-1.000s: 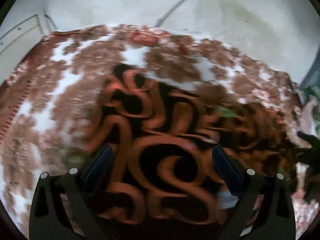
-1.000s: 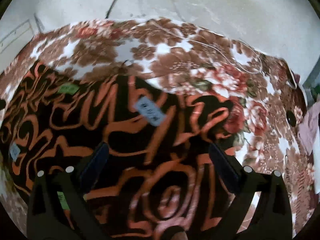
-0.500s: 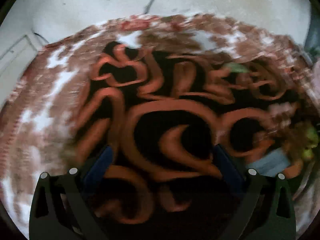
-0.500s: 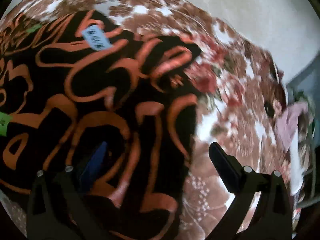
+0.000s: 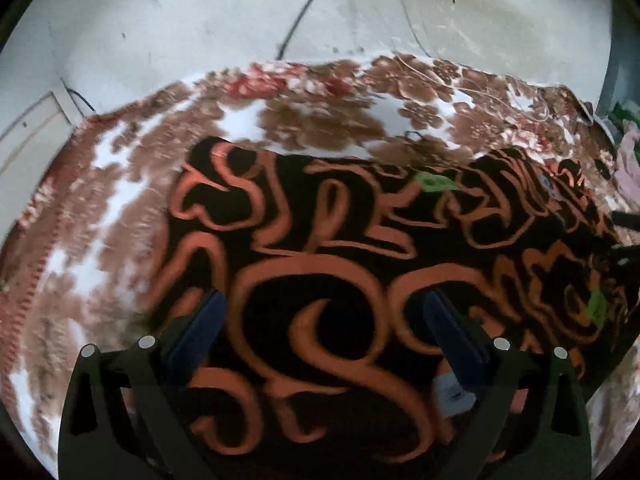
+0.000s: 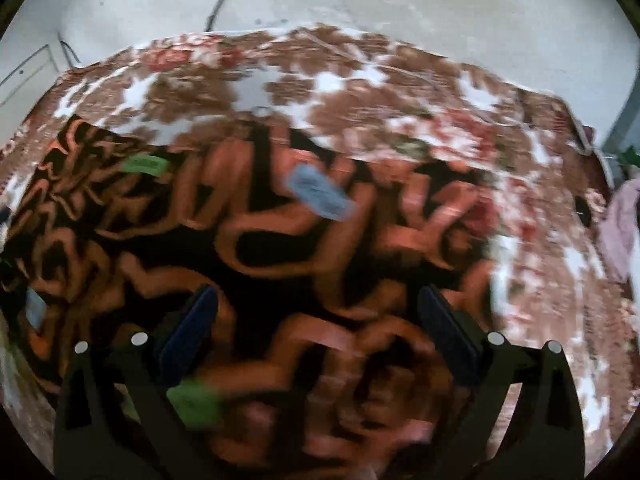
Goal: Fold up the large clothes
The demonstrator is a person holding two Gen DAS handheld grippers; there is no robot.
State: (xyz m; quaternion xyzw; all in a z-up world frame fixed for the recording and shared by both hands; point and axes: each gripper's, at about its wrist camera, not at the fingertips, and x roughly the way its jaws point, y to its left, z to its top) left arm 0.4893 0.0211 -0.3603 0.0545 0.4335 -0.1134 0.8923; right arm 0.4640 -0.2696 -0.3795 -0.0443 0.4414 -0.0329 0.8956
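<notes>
Black garment with orange swirls [image 5: 320,264] spread flat across a brown-and-white floral blanket [image 5: 120,184], filling the lower and right part of the left wrist view; far edge of the garment running roughly straight, blanket bare beyond it and to the left; pale wall [image 5: 200,20] behind, with a dark cable [image 5: 300,12] hanging down it.

Left gripper [image 5: 324,320] over the garment, jaws spread wide, blue-padded fingers [image 5: 200,332] well apart with cloth showing between them and nothing pinched; contact with the fabric impossible to tell. Green tag [image 5: 434,182] on the garment near its far edge; second green tag [image 5: 596,306] toward the right; pale label [image 5: 452,392] just beside the right finger.

Right gripper [image 6: 316,316] likewise released, jaws wide, hovering over the same garment [image 6: 280,248]; heavy blur here. Blue-grey label [image 6: 320,192] on the cloth ahead of the fingers; green tag [image 6: 144,165] to the left near the far edge; another green tag [image 6: 196,404] by the left finger. Blanket [image 6: 540,280] bare to the right; pink cloth [image 6: 622,232] at the right margin.
</notes>
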